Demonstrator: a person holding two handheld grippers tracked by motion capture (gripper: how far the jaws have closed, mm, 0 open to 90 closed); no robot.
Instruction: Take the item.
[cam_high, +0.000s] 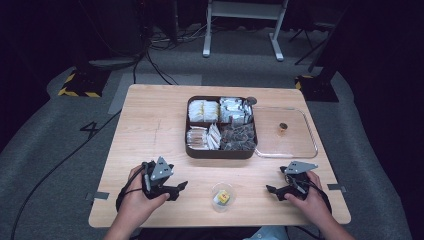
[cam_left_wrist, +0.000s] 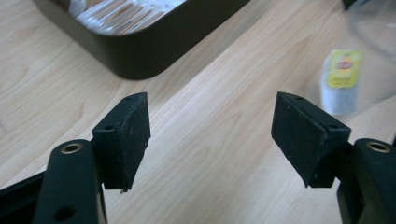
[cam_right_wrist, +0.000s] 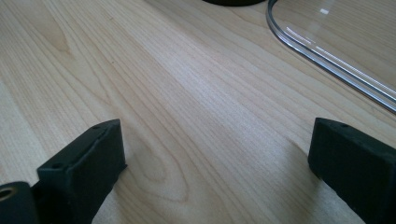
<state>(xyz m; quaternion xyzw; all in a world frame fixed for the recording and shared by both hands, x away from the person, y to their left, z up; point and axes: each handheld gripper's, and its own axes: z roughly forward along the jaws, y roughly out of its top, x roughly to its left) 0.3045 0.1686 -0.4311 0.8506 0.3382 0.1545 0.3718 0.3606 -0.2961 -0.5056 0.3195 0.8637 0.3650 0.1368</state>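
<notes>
Left gripper (cam_high: 181, 187) fingers released, nothing between — near edge of bench (cam_high: 150, 125). Teabag (cam_high: 223, 198) in clear cup (cam_high: 222, 190) just right of it. Right gripper (cam_high: 271, 190) fingers spread, empty — right of cup.

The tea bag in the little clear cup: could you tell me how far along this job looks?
Done: one tea bag lies in the clear cup, and the lid is off the box. In hand: nothing; the left gripper and right gripper stand open over bare table. Left: probably putting the lid back.
</notes>
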